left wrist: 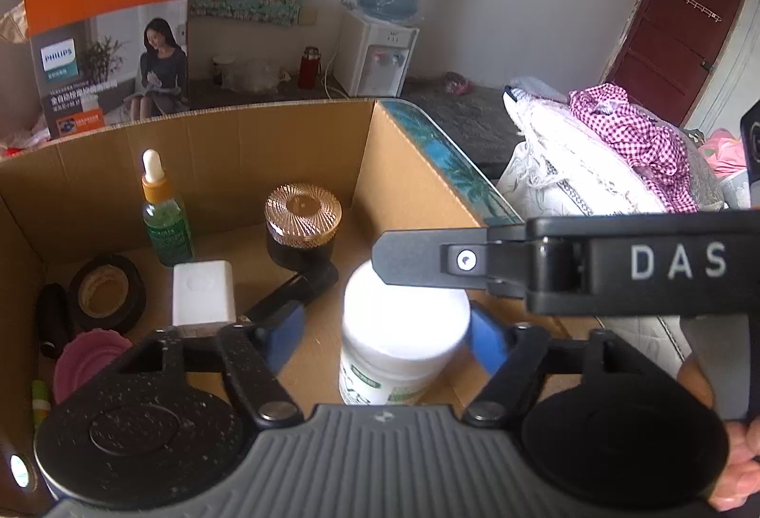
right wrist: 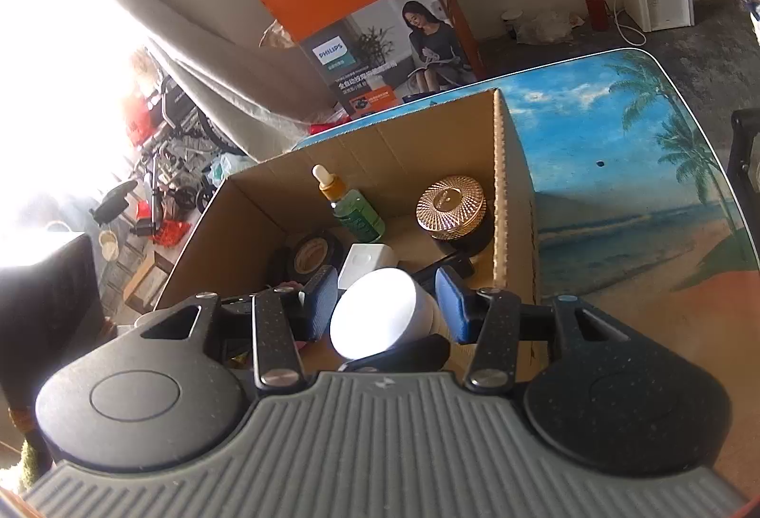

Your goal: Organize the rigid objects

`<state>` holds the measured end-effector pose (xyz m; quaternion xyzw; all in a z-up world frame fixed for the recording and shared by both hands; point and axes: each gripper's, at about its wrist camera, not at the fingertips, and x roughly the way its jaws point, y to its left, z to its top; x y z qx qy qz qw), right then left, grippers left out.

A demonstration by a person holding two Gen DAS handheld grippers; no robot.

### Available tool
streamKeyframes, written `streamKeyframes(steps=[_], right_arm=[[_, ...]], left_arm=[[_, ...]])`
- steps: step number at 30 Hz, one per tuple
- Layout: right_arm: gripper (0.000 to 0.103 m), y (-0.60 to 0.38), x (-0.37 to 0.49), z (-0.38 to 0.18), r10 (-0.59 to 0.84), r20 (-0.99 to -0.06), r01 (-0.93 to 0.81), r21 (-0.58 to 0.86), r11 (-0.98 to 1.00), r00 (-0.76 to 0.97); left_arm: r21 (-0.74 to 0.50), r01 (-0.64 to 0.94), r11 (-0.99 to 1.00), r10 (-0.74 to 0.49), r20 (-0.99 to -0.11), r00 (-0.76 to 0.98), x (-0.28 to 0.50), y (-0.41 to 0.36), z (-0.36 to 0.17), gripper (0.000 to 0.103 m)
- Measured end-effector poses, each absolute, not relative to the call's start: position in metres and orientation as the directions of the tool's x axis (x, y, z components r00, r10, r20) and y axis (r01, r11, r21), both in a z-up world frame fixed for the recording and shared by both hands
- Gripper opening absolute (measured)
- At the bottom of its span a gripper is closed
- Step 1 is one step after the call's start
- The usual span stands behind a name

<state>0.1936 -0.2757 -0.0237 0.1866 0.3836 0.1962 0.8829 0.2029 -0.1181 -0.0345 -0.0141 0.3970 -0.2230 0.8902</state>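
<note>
Left wrist view, left gripper [left wrist: 384,330] jaws spread, clear of white jar [left wrist: 403,328] standing in cardboard box [left wrist: 294,138], right gripper [right wrist: 387,304] jaws apart, pads beside jar, contact unclear.

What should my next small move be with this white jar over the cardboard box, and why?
Probably draw the left gripper back, clear of the white jar. It is open, with a plain gap on one side of the jar, while the right gripper appears shut on the jar inside the cardboard box. That would leave the right free to set it down.
</note>
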Motion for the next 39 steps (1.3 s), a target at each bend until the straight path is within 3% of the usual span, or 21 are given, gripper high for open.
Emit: streamKeyframes(steps=[11,17,19,27,30,35,39], right_arm=[[0.052,-0.296,0.151,0.007,0.492,-0.452,-0.206,0.545,0.812,0.744],[0.069,-0.297,0.103,0.029,0.447,-0.395,-0.198,0.530,0.824,0.803],[0.079,-0.294,0.086,0.034,0.419,-0.391,-0.188,0.507,0.841,0.819],[0.095,-0.269,0.040,0.045,0.313,-0.417,-0.136,0.402,0.905,0.853],[0.102,-0.263,0.029,0.052,0.286,-0.418,-0.123,0.374,0.919,0.862],[0.102,-0.256,0.015,0.062,0.186,-0.437,-0.063,0.281,0.958,0.880],[0.102,-0.248,0.005,0.064,0.125,-0.446,-0.036,0.204,0.978,0.886]], left_arm=[[-0.160,0.407,0.899,-0.418,-0.588,0.692,0.153,-0.098,0.015,0.094],[-0.127,0.395,0.910,-0.396,-0.547,0.737,0.114,-0.078,0.046,0.103],[-0.103,0.371,0.923,-0.364,-0.547,0.754,0.103,-0.074,0.052,0.103],[-0.024,0.168,0.986,-0.146,-0.622,0.769,0.084,-0.071,0.060,0.103],[-0.008,0.148,0.989,-0.123,-0.605,0.787,0.077,-0.071,0.062,0.103],[-0.038,0.198,0.979,-0.179,-0.615,0.768,0.073,-0.067,0.061,0.103],[0.003,0.165,0.986,-0.128,-0.613,0.779,0.073,-0.060,0.053,0.103]])
